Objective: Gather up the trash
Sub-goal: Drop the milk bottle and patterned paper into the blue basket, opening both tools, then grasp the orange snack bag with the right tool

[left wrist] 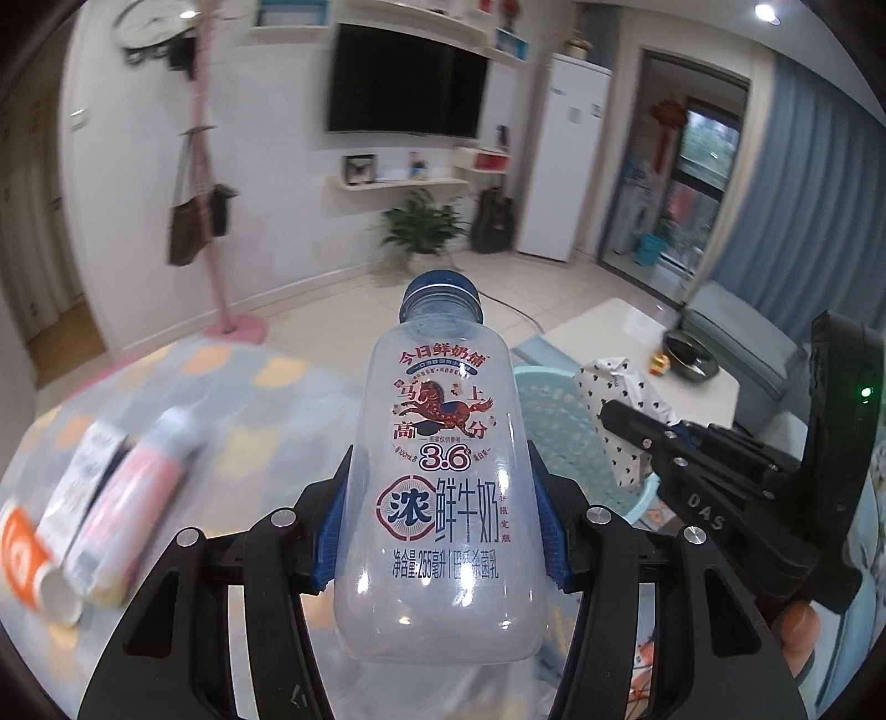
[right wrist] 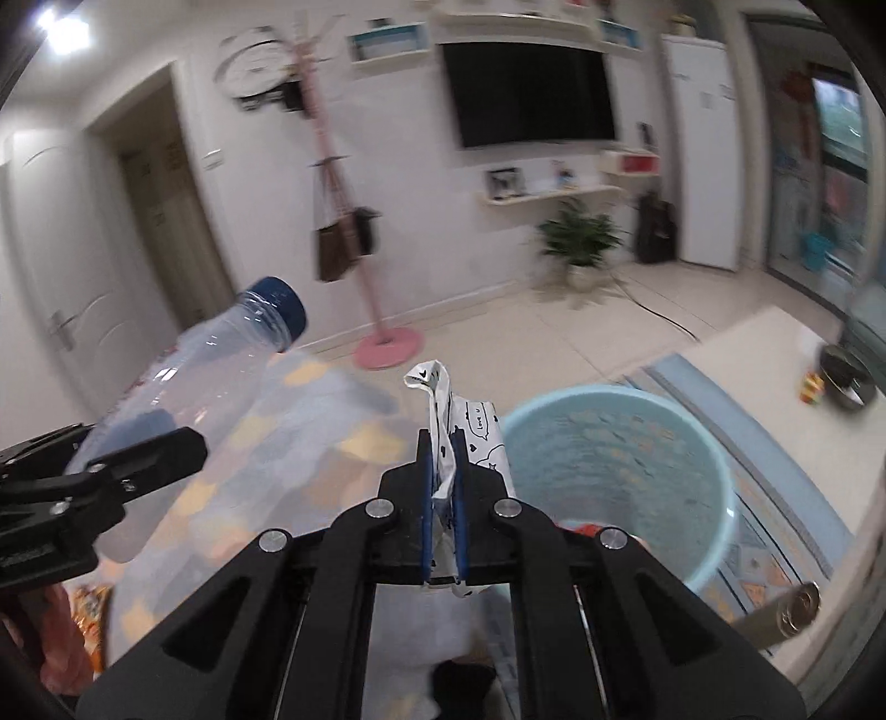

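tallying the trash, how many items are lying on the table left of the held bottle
3, side by side at the left edge: an orange container, a white carton and a pink tube. All are blurred; more may lie out of view.

The room has white walls and a pale tiled floor [right wrist: 526,332]. A big black TV [left wrist: 407,83] hangs on the wall with white shelves [left wrist: 396,181] under it. A green plant [left wrist: 421,224] sits on the floor near a dark guitar [left wrist: 492,221]. A pink coat stand [right wrist: 382,343] holds a brown bag [left wrist: 185,232]. Blue curtains [left wrist: 803,183] hang by the window. A ceiling light [right wrist: 63,25] shines bright.
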